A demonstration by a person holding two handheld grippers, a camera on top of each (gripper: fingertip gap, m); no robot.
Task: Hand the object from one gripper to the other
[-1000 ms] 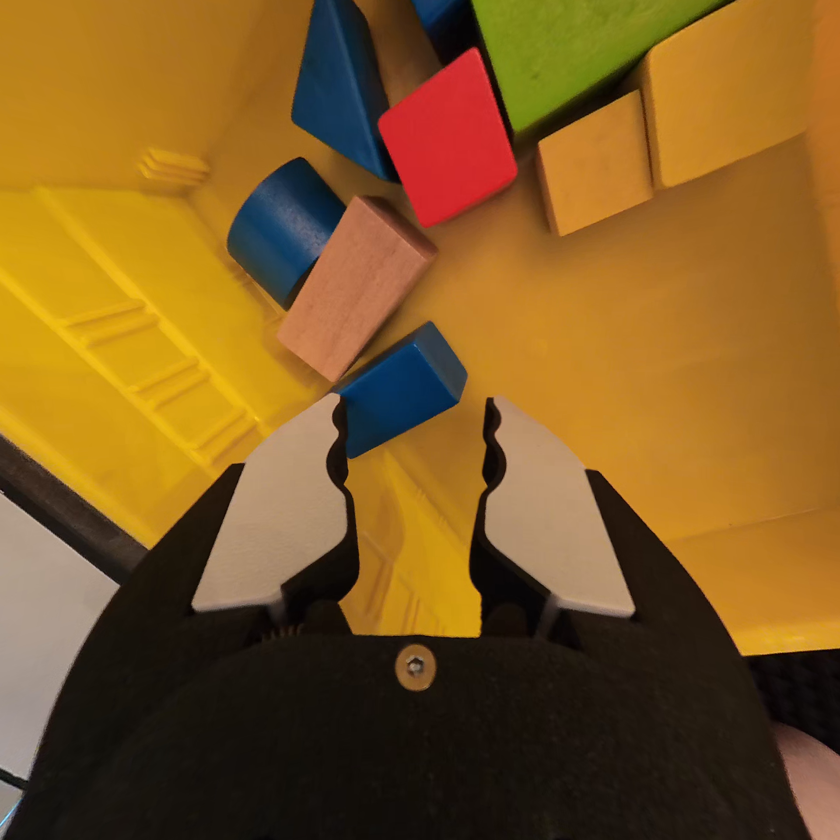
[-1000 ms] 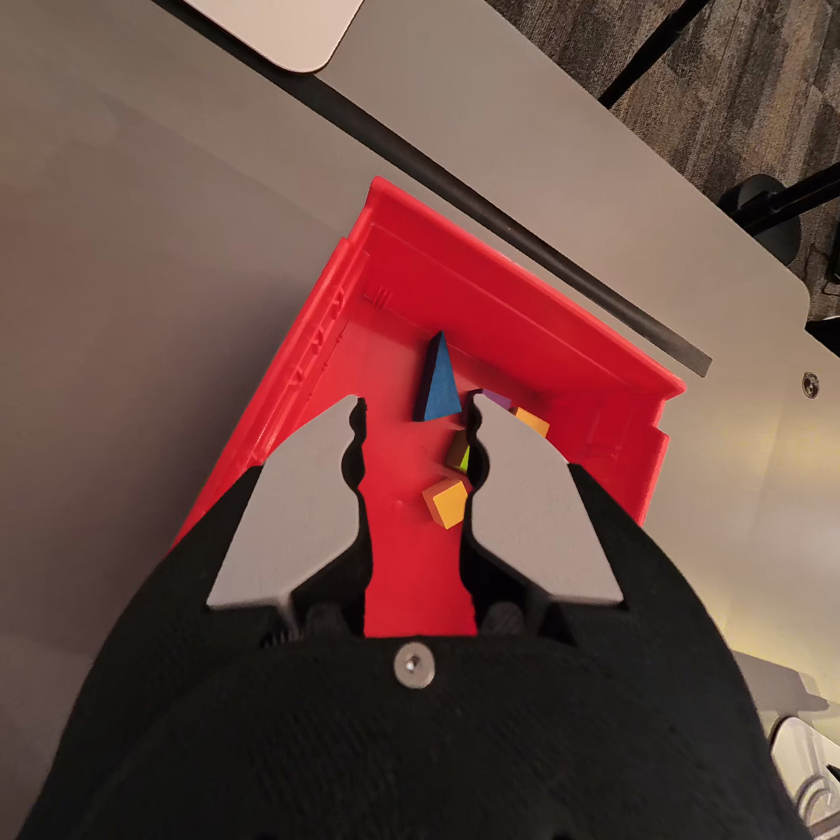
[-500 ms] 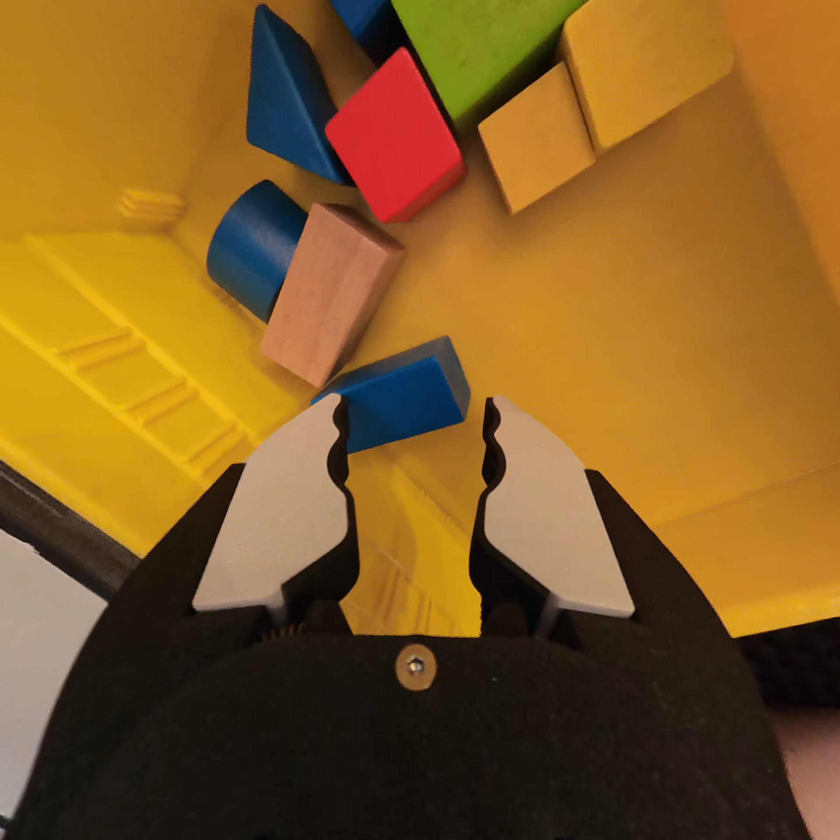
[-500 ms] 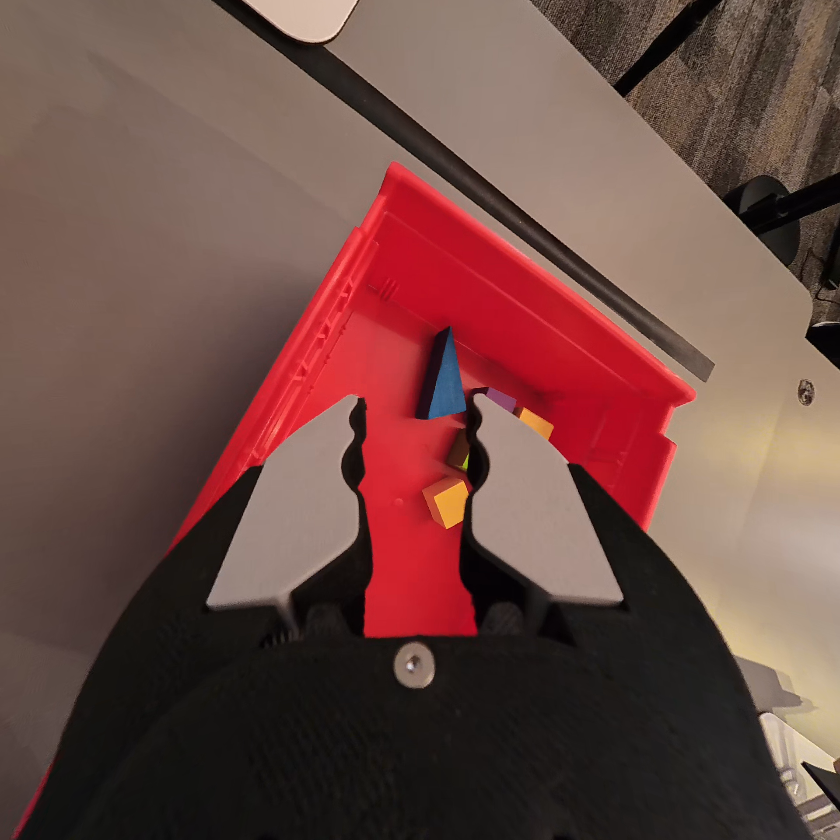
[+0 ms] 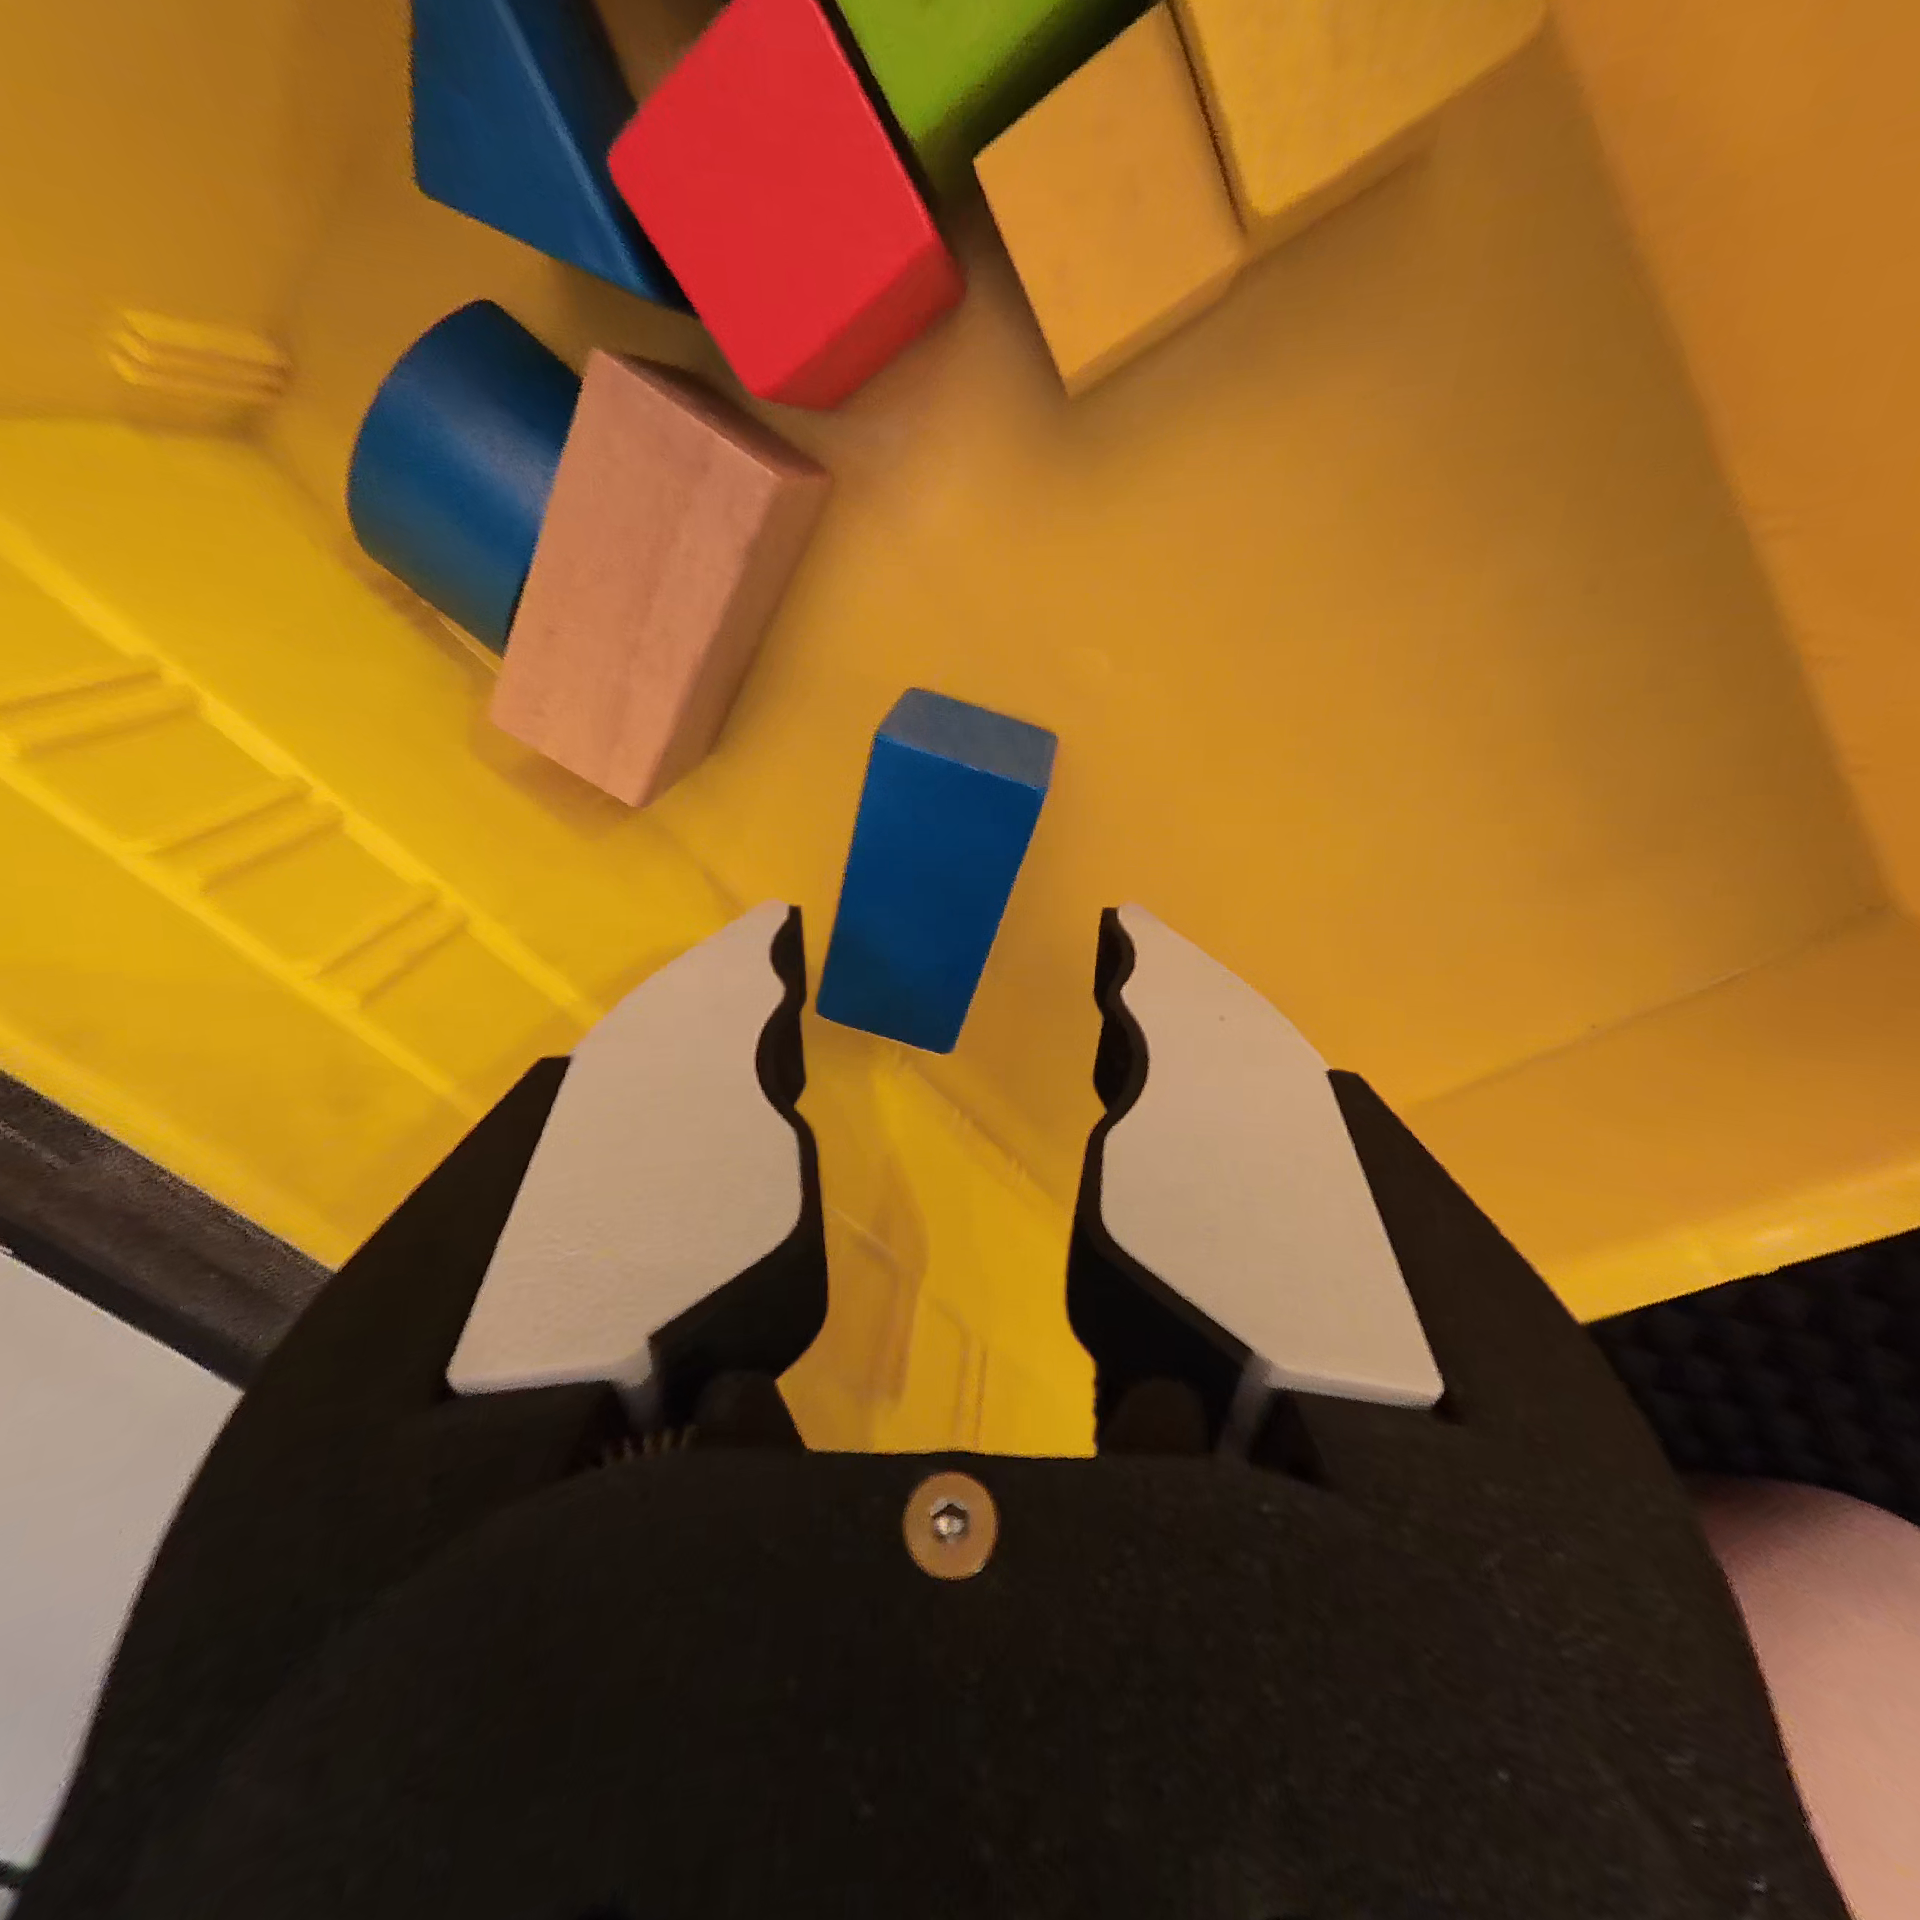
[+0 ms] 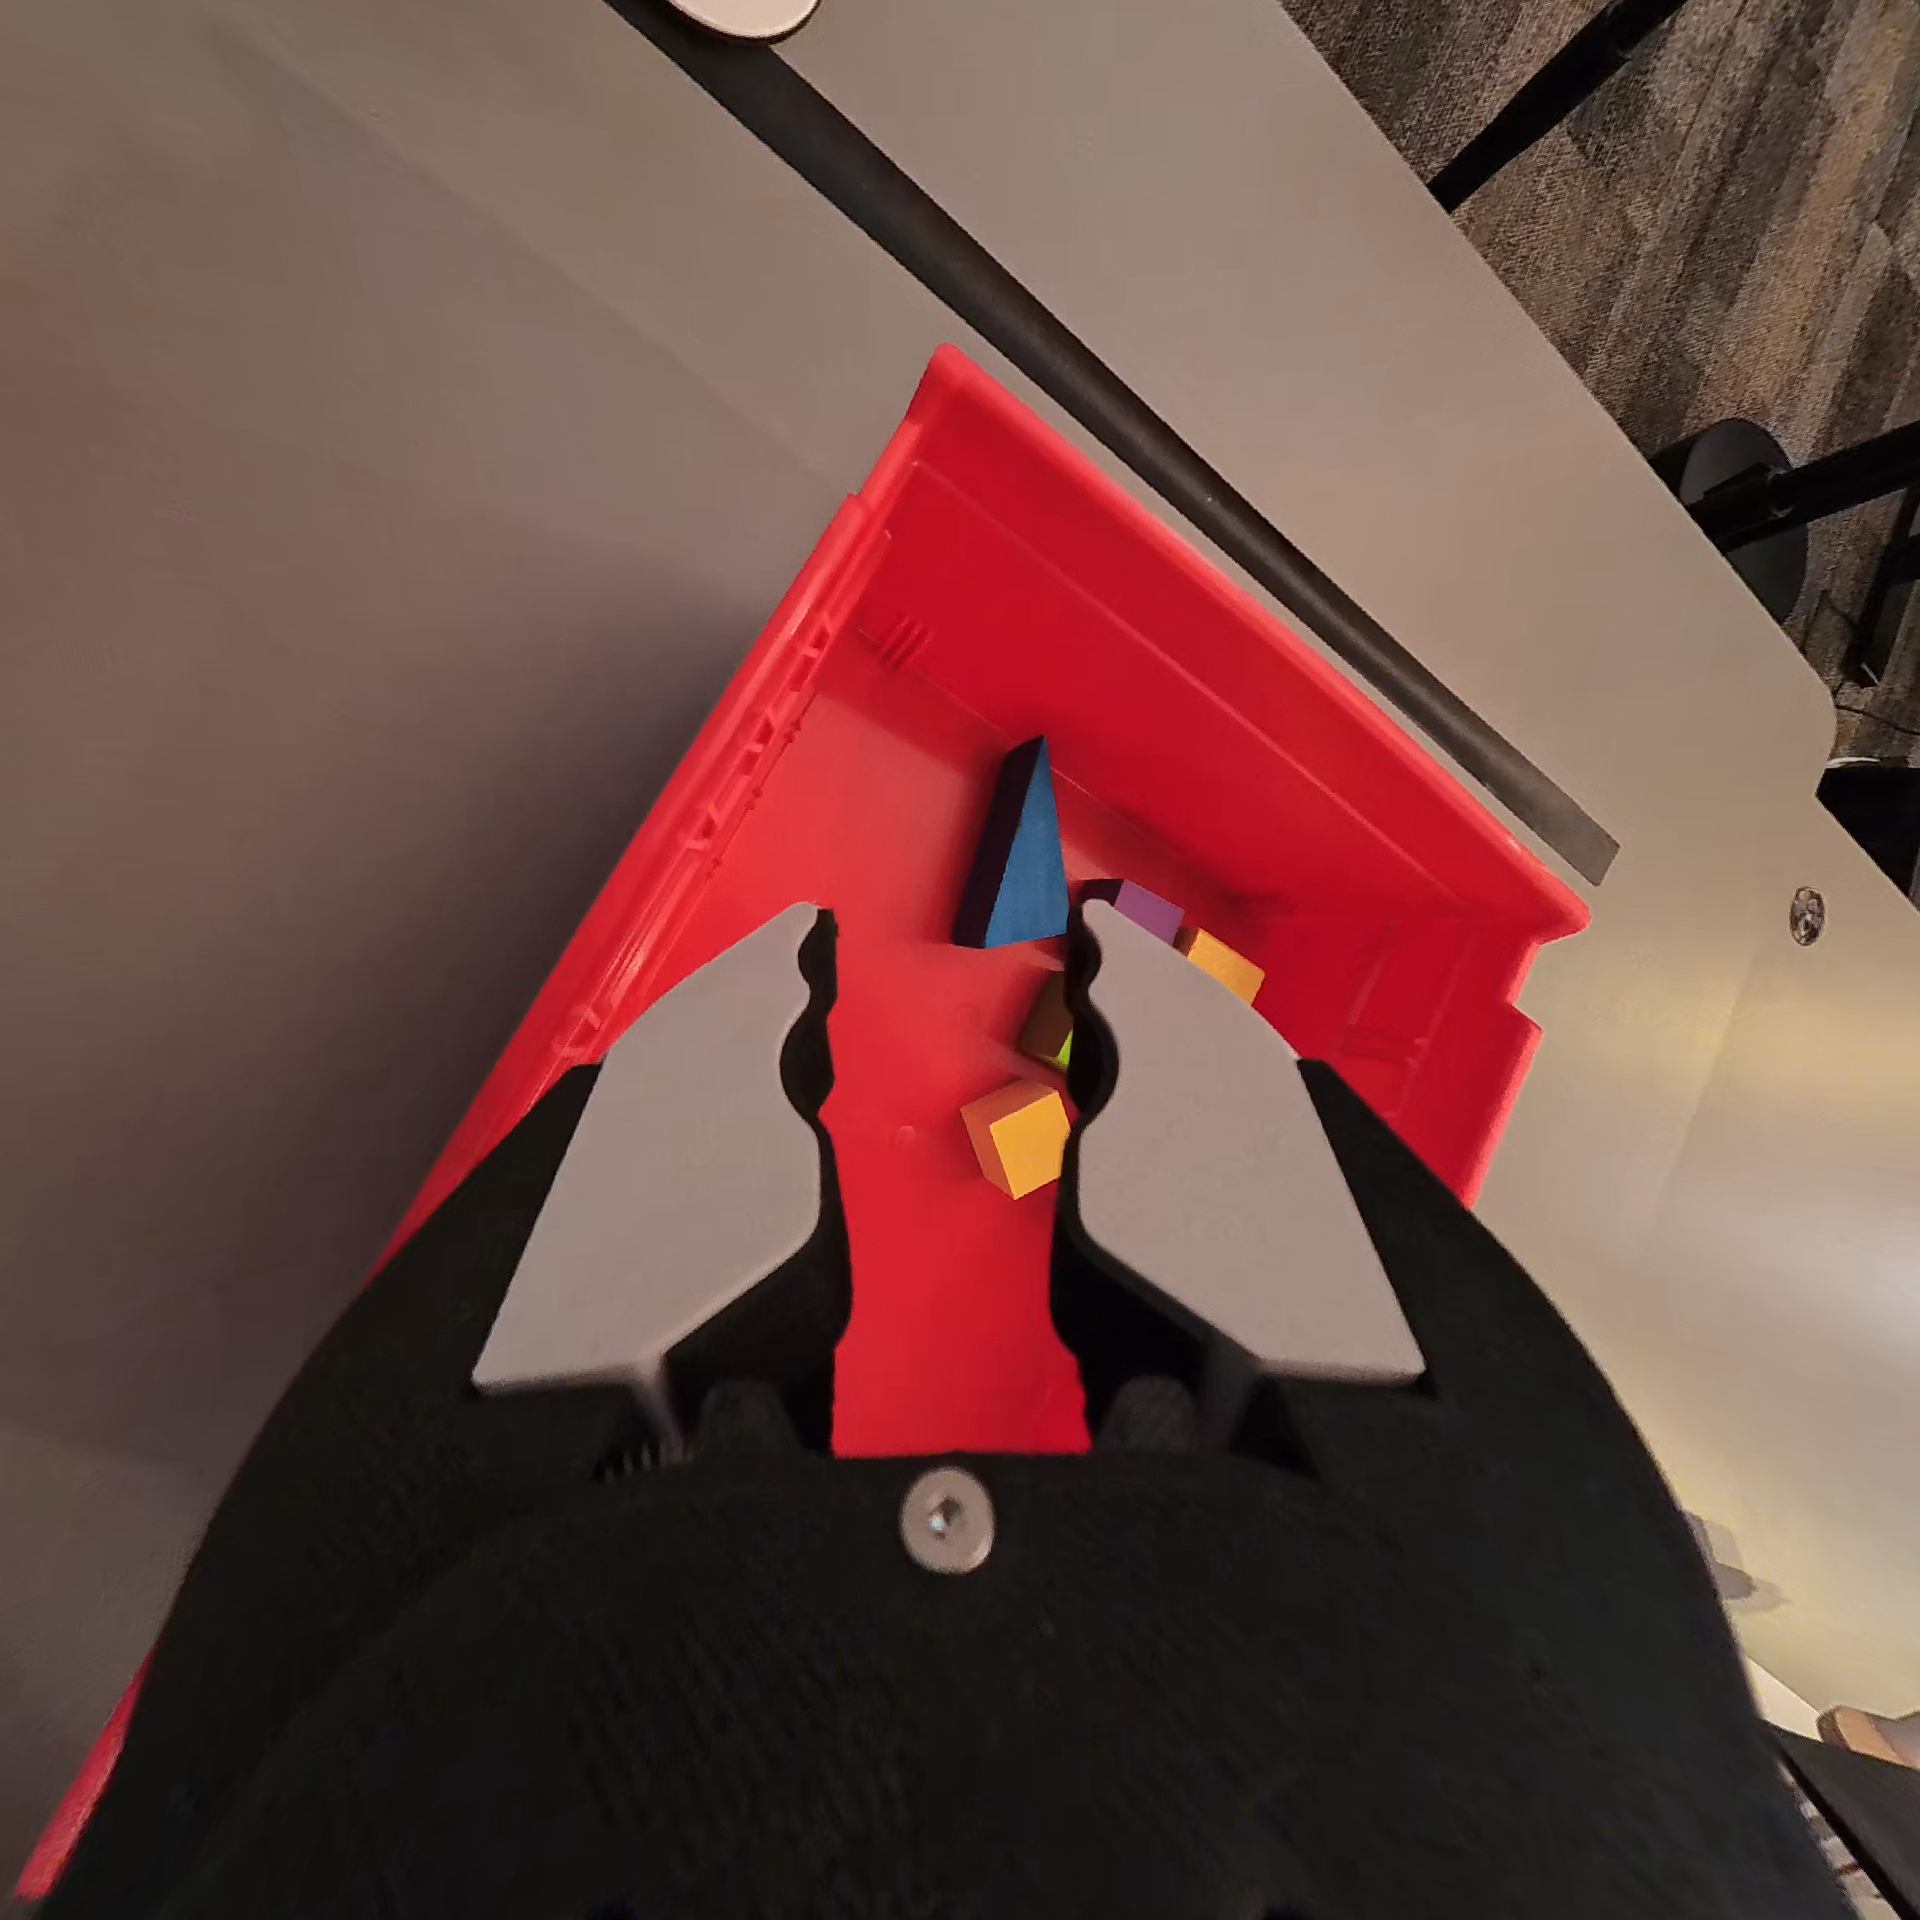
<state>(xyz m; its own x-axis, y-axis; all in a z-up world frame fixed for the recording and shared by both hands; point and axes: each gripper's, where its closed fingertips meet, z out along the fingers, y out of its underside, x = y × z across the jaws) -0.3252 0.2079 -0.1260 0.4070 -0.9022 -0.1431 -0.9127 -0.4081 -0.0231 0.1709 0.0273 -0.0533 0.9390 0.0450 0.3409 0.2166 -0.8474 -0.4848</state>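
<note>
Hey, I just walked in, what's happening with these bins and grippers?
A person holds two grippers. The left gripper, jaws open, is lined up on a small blue rectangular wooden block inside the yellow plastic bin but hasn't gripped it. The right gripper hangs open and empty above the red plastic bin. No handover yet.

Blue block (image 5: pixel 935 873) now turned lengthwise.

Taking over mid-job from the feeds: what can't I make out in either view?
- Left wrist view: green block and blue wedge cut off by the top edge.
- Right wrist view: green-edged block mostly hidden behind the right gripper finger; the other gripper isn't visible.
</note>
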